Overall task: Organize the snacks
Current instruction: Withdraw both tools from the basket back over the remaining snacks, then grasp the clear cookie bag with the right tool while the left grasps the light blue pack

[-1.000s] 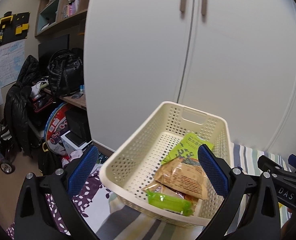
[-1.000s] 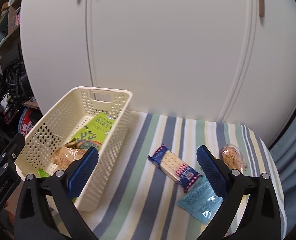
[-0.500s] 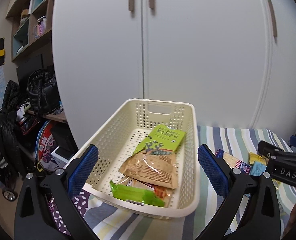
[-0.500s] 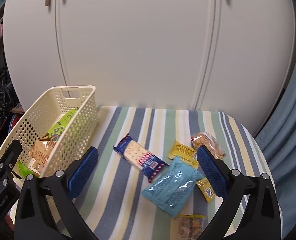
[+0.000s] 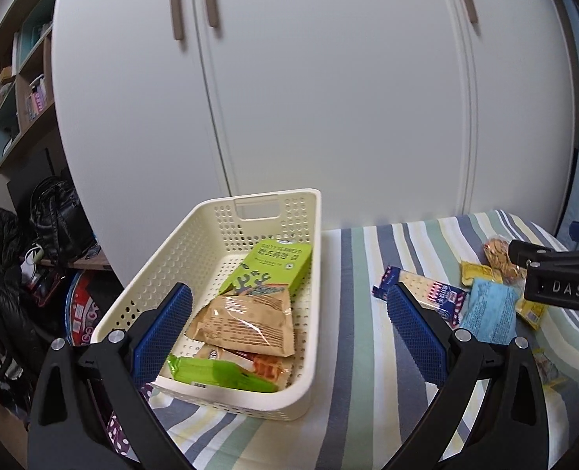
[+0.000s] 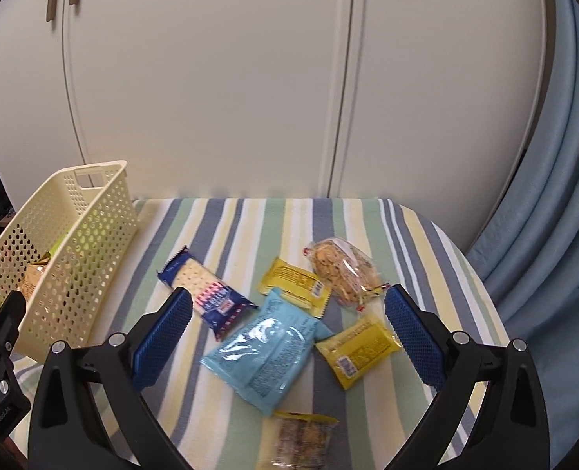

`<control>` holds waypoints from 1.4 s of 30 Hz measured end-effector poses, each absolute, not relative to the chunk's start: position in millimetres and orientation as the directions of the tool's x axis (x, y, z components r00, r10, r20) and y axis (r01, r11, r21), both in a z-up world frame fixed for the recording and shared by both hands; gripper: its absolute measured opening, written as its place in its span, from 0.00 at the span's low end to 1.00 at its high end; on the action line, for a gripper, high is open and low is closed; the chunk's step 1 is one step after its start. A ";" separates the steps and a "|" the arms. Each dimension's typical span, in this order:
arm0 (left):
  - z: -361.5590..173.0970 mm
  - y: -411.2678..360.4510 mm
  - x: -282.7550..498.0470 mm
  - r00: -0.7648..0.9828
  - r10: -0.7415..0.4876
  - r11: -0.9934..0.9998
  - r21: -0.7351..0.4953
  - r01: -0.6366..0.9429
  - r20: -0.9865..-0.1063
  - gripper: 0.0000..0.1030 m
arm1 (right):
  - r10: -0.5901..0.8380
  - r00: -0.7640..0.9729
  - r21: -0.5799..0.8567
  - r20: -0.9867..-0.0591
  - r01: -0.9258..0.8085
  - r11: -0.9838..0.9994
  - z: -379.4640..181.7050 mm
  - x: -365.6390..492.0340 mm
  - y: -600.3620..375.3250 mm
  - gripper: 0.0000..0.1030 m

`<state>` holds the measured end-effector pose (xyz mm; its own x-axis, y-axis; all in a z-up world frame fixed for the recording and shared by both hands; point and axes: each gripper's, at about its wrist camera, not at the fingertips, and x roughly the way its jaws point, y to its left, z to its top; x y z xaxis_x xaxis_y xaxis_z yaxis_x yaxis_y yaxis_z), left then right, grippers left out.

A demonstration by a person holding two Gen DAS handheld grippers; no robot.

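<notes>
A cream perforated basket (image 5: 313, 258) (image 6: 93, 203) stands at the left of the striped table. Inside lie a green seaweed pack (image 5: 274, 266), a brown packet (image 5: 246, 321) and a green bar (image 5: 219, 372). Loose on the cloth are a blue-and-white cracker pack (image 6: 207, 293) (image 5: 434, 293), a light blue packet (image 6: 266, 348), two yellow packets (image 6: 295, 282) (image 6: 358, 348), a clear bag of cookies (image 6: 342, 268) and a clear-and-yellow packet (image 6: 297, 438). My left gripper (image 5: 289, 333) hangs open before the basket. My right gripper (image 6: 287, 337) is open above the loose snacks, holding nothing.
White wardrobe doors (image 5: 328, 98) rise right behind the table. Blue curtains (image 6: 544, 196) hang at the right. Left of the table are shelves (image 5: 19, 98), a black bag (image 5: 58, 215) and dark clutter on the floor. The table's rounded right edge (image 6: 481, 274) is close to the snacks.
Both views have swung rightward: the basket has shifted left in each frame, and more loose snacks and the curtain have come into the right wrist view. Both grippers stay open.
</notes>
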<state>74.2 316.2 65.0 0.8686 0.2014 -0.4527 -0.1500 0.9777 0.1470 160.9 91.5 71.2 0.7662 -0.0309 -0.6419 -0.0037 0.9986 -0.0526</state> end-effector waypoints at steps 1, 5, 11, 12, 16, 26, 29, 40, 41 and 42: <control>64.0 313.2 74.1 0.869 0.188 0.980 0.146 -0.135 -0.457 0.98 | -0.034 0.764 -0.052 -0.645 0.000 0.999 69.8 160.6 86.2 0.95; 60.6 299.8 74.4 0.870 0.133 0.986 0.149 -0.070 -0.474 0.98 | -0.008 0.733 -0.012 -0.680 0.000 1.000 57.9 169.8 55.6 0.95; 50.2 279.5 77.4 0.842 0.003 0.990 0.121 0.074 -0.540 0.98 | 0.065 0.646 0.165 -0.760 0.095 0.982 29.8 195.7 -14.1 0.95; 47.8 276.9 78.8 0.834 -0.012 0.989 0.115 0.090 -0.551 0.98 | 0.077 0.637 0.187 -0.767 0.107 0.977 26.2 200.1 -20.4 0.95; 37.2 272.0 83.3 0.796 -0.072 0.987 0.074 0.145 -0.601 0.98 | 0.137 0.609 0.248 -0.782 0.102 0.963 16.3 222.5 -32.9 0.95; 26.8 269.5 88.9 0.760 -0.102 0.984 0.048 0.173 -0.642 0.98 | 0.188 0.546 0.229 -0.816 0.007 0.973 -8.6 284.4 -7.7 0.95; 24.5 266.7 91.3 0.752 -0.106 0.982 0.052 0.183 -0.650 0.98 | 0.205 0.519 0.226 -0.830 -0.023 0.974 -17.5 299.1 -2.7 0.95; 17.2 262.7 93.4 0.735 -0.106 0.979 0.058 0.194 -0.670 0.98 | 0.228 0.482 0.239 -0.846 -0.039 0.970 -35.8 320.3 4.4 0.89; 16.5 262.2 93.3 0.735 -0.106 0.979 0.058 0.194 -0.670 0.98 | 0.215 0.474 0.224 -0.854 -0.039 0.974 -39.0 320.7 6.5 0.86; 16.1 262.2 93.6 0.735 -0.104 0.979 0.060 0.193 -0.670 0.98 | 0.200 0.482 0.204 -0.853 -0.045 0.978 -39.8 321.0 8.6 0.84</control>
